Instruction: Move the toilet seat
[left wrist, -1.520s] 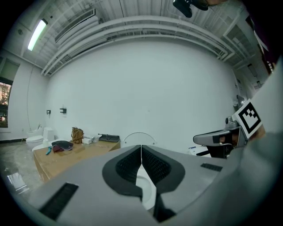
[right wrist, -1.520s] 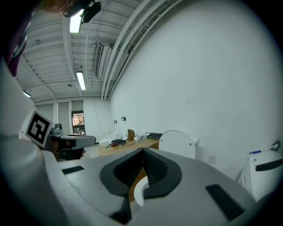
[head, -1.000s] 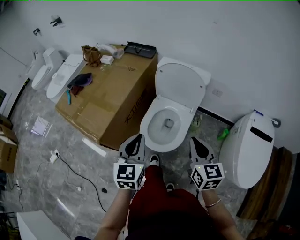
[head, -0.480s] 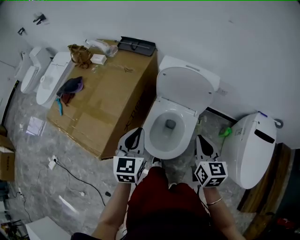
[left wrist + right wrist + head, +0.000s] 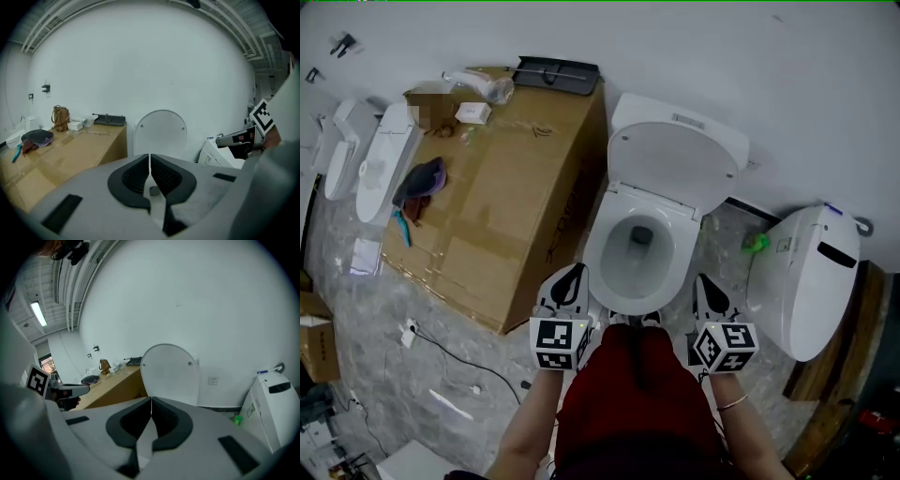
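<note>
White toilet [image 5: 602, 242], lid [image 5: 673, 169] raised, sits ahead between your left gripper [image 5: 572, 274] and right gripper [image 5: 705, 279]; both pairs of jaws are together and empty.

Looks like a storeroom: white ceramic toilets [image 5: 598, 251] stand loose at twelve, three and ten o'clock beside a big brown cardboard box [image 5: 511, 187].
</note>
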